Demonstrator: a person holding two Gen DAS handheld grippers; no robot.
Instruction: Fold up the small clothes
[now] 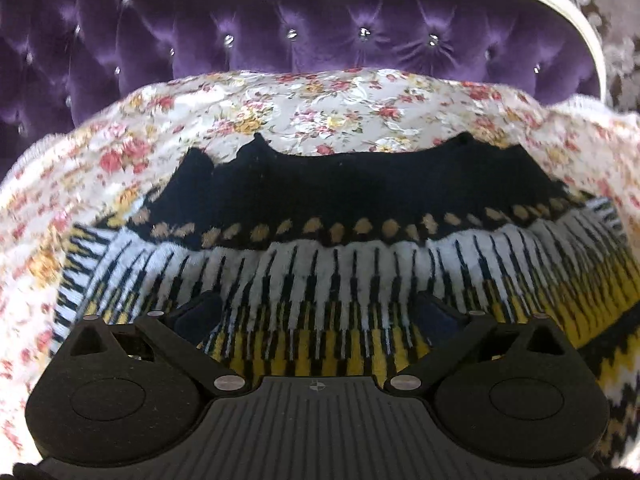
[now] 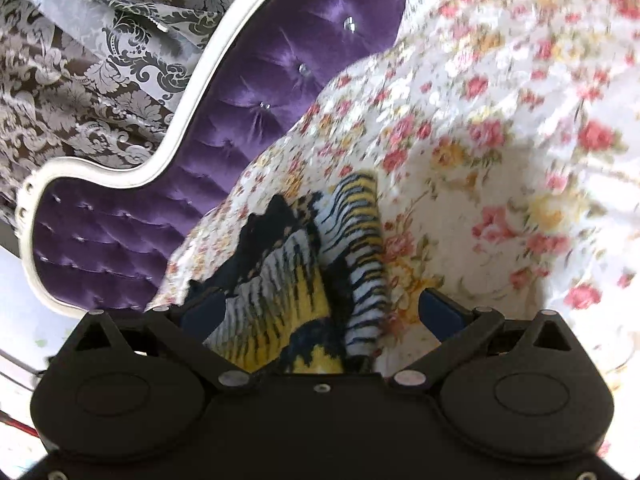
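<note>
A knitted sweater (image 1: 340,192) lies spread on a floral bedspread (image 1: 320,108); it has a black top band, tan dots and a white, black and yellow pattern below. My left gripper (image 1: 318,314) hangs over the patterned part, open wide, with nothing pinched between its fingers. In the right wrist view the picture is tilted, and a bunched edge of the sweater (image 2: 280,292) lies between the fingers of my right gripper (image 2: 320,310). Its jaws stand fully open, and the dark pads (image 2: 438,308) are clear of the knit.
A purple tufted headboard (image 1: 280,32) with a white curved frame (image 2: 188,120) rises behind the bed. Grey-and-brown damask fabric (image 2: 80,80) shows beyond it. The floral bedspread (image 2: 480,160) stretches to the right of the sweater.
</note>
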